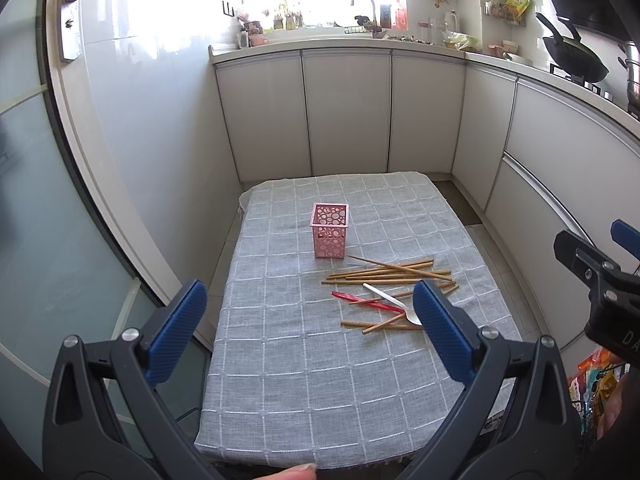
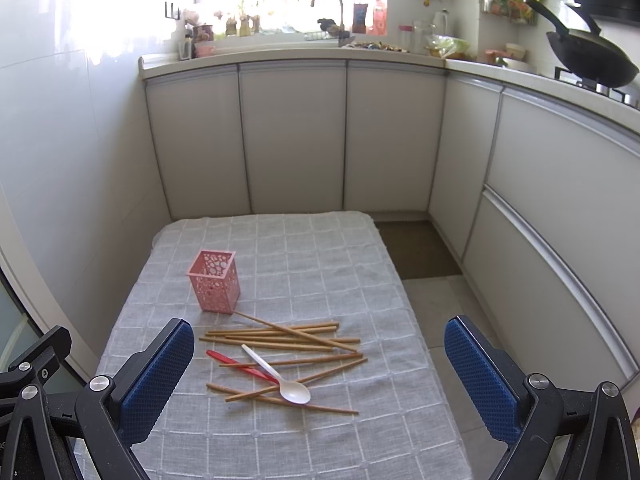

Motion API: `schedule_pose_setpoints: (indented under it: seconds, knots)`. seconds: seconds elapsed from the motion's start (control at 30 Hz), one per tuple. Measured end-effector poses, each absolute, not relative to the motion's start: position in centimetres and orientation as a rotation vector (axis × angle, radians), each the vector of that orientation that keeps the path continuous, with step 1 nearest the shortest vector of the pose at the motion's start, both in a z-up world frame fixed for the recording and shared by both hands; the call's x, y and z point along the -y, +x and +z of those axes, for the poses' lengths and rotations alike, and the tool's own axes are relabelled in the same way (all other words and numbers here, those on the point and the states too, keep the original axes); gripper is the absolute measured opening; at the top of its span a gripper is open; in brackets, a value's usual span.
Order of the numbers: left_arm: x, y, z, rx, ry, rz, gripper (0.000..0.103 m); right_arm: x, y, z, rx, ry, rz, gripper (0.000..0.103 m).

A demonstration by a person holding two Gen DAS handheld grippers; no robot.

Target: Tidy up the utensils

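A pink perforated square holder (image 1: 330, 230) stands upright and empty on a small table with a grey checked cloth (image 1: 280, 360); it also shows in the right wrist view (image 2: 215, 281). Just in front of it lie several wooden chopsticks (image 1: 390, 272) (image 2: 280, 338), a white plastic spoon (image 1: 394, 308) (image 2: 280, 380) and a red utensil (image 1: 366, 302) (image 2: 240, 364) in a loose pile. My left gripper (image 1: 310, 300) is open and empty above the near table edge. My right gripper (image 2: 320, 336) is open and empty, hovering near the pile.
White kitchen cabinets (image 2: 294, 136) surround the table at the back and right. A counter with a sink faucet (image 2: 328, 4) and a black wok (image 2: 592, 60) lies beyond. A glass door (image 1: 40, 200) is on the left. Tiled floor (image 2: 432, 308) lies right of the table.
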State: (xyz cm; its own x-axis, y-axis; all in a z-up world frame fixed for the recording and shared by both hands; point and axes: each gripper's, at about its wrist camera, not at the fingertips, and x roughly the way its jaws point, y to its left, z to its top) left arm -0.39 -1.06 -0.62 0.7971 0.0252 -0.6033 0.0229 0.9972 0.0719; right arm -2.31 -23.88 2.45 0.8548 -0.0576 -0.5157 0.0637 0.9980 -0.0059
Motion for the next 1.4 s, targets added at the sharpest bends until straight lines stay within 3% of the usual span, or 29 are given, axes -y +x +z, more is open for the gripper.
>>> schedule_pose_setpoints:
  seconds: [0.4, 0.77, 1.27, 1.4]
  knots:
    - [1.2, 0.3, -0.9, -0.65, 0.075, 0.01, 0.102, 24.0, -1.7, 1.8, -0.559, 0.011, -0.064, 0.103]
    - [0.3, 6.1, -4.4, -0.745, 0.007, -0.036, 0.102, 26.4, 4.2, 0.0, -0.684, 0.027, -0.065, 0.103]
    - [5.4, 15.0, -13.4, -1.032, 0.188, -0.197, 0.102, 32.8, 15.5, -10.8, -1.034, 0.223, -0.016, 0.103]
    - [8.9, 17.8, -16.5, -1.081, 0.285, -0.328, 0.089, 35.0, 16.6, -12.8, -1.08, 0.259, -0.064, 0.093]
